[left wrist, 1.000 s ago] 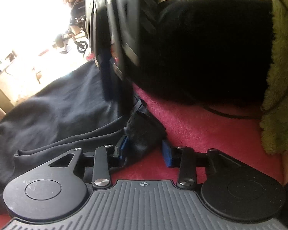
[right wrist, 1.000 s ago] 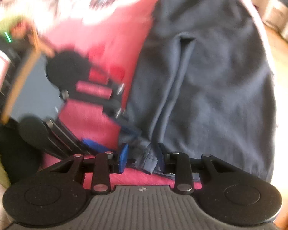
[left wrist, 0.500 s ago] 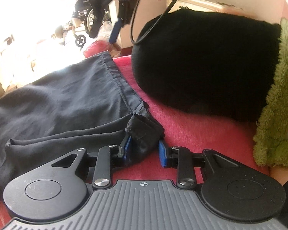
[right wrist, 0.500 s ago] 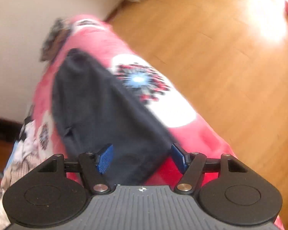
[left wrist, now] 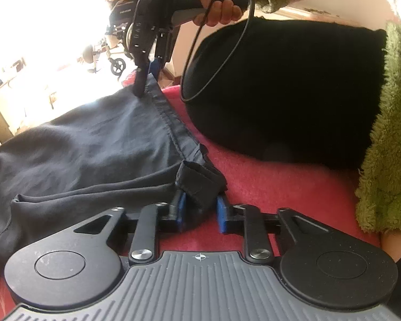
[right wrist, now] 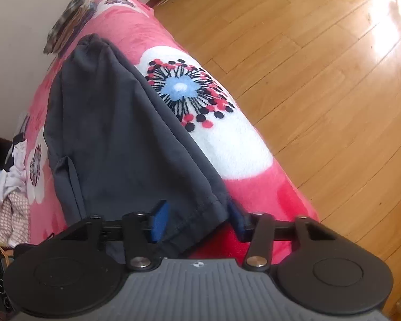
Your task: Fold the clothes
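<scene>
A dark grey garment lies spread on a pink flowered blanket. My left gripper is closing, and its blue pads press a folded-over corner of the hem from both sides. At the far end of the same hem, my right gripper points down onto the cloth, held by a person's hand. In the right wrist view the garment runs away along the blanket. Here the right gripper is closing, with the flat hem corner lying between its pads, not pinched.
A black fabric mass and a green fleece sleeve sit to the right of the hem. The blanket's edge drops to a wooden floor. A pile of loose clothes lies left, and a checked folded cloth sits far back.
My right gripper left the spot beside the left gripper, swung to the far hem corner and came down on it, its jaws widening then narrowing. The left jaws narrowed on the folded corner without moving away.
</scene>
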`<state>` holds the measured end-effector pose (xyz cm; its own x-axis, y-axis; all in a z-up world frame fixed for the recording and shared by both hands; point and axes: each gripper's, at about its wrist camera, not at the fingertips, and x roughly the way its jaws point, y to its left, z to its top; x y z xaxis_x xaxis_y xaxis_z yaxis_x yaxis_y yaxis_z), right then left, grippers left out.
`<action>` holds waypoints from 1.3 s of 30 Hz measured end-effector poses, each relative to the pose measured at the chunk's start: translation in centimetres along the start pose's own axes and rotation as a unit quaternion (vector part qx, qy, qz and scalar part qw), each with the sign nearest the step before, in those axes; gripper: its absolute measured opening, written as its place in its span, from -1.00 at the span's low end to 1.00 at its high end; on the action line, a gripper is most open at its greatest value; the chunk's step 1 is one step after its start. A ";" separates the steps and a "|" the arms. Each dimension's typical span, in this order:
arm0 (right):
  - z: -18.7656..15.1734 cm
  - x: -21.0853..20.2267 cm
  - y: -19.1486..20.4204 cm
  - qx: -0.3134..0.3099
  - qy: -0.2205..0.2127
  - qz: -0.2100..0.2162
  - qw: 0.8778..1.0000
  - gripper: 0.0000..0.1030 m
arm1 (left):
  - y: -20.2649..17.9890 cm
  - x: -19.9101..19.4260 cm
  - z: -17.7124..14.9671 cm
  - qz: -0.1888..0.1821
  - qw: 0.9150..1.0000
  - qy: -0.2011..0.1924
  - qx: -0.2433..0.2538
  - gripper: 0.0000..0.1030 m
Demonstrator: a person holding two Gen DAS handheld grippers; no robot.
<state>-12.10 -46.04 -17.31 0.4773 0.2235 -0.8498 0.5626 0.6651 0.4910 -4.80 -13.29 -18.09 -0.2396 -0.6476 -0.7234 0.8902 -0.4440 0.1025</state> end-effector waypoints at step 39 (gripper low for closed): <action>21.3 6.7 16.0 -0.027 -0.092 0.218 0.971 -0.72 | 29.3 -11.5 -14.9 -0.032 0.715 -0.335 -0.613 -0.89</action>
<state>14.48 -49.12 -11.05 0.7773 0.3656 -0.5120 0.2452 0.5735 0.7817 29.80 -9.63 -16.91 -0.0618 -0.9838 -0.1684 0.4422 0.1243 -0.8883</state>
